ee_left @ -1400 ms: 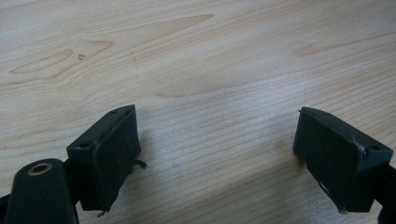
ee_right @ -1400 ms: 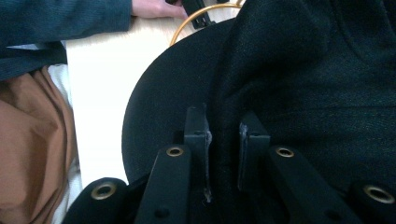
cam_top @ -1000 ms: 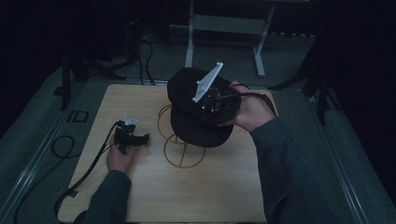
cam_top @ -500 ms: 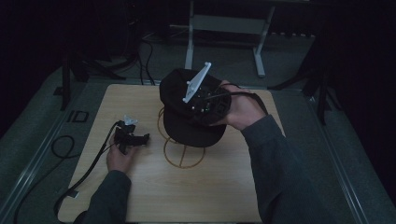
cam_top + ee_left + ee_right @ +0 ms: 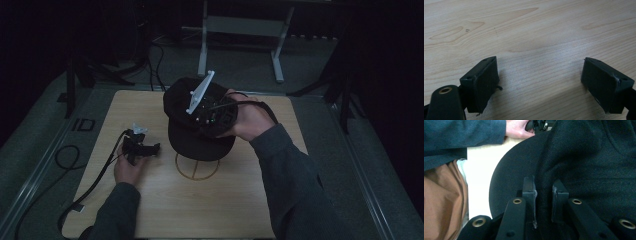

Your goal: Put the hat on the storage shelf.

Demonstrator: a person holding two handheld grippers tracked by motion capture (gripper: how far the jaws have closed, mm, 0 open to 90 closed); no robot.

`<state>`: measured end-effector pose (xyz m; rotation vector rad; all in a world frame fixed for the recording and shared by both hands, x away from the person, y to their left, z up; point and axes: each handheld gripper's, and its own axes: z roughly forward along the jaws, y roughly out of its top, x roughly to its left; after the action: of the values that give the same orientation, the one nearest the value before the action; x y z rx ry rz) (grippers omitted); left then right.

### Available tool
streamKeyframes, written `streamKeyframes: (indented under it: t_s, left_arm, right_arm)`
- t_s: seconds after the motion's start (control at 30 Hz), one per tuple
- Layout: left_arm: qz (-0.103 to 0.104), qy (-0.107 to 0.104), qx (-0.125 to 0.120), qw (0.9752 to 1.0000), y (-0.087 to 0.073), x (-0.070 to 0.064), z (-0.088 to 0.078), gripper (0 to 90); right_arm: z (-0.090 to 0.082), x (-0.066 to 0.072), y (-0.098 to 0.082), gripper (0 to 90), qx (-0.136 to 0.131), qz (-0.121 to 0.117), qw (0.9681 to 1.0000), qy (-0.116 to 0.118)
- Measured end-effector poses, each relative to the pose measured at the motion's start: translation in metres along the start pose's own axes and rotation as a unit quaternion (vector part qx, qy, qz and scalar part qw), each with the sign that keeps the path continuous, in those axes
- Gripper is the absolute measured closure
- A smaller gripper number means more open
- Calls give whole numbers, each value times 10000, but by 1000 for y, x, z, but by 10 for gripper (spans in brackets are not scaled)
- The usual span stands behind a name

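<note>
Black cap (image 5: 195, 125) held above table (image 5: 150, 200) centre, over wire stand (image 5: 197, 166); stand base ring visible just below brim at 6 o'clock of cap. Cap tilted: crown up toward 11 o'clock in high view, brim (image 5: 200, 147) lowest and pointing toward 6 o'clock, at the person. Long axis, crown to brim, ran roughly 12 to 6, slightly leaning to 11. Whether cap touched stand: not discernible, contact hidden under brim.

Right gripper (image 5: 543, 192) clamped on cap: in right gripper view, both jaws pinched a fold of black fabric where crown meets brim, pads pressed close with cloth between. In high view, gripper body sat at 2 o'clock side of cap, held by right hand (image 5: 247, 120), grey plate sticking up toward 12.

Left gripper (image 5: 141, 148) rested low on table at 9 o'clock of cap, well apart from it, cable trailing off toward 7 o'clock. In left gripper view, jaws stood wide apart with bare wood grain between them, gripping nothing. Left hand (image 5: 127, 167) around gripper body, sleeve entering from 6 o'clock.
</note>
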<state>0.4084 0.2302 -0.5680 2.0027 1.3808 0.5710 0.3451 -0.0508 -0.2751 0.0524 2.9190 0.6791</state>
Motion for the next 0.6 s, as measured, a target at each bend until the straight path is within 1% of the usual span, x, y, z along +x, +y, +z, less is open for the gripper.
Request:
streamKeyframes:
  t_s: [0.17, 0.2, 0.33, 0.6]
  left_arm:
    - [-2, -4, 4, 10000, 0, 0, 0, 140]
    - [0, -8, 9, 10000, 0, 0, 0, 140]
    - [-21, -8, 3, 10000, 0, 0, 0, 140]
    - [-14, -2, -7, 10000, 0, 0, 0, 140]
  right_arm:
    - [5, 3, 5, 775, 31, -80, 9999, 67]
    - [7, 4, 6, 774, 34, -67, 9999, 96]
    - [15, 4, 8, 769, 85, -113, 9998, 158]
    - [24, 3, 7, 764, 116, -78, 9996, 238]
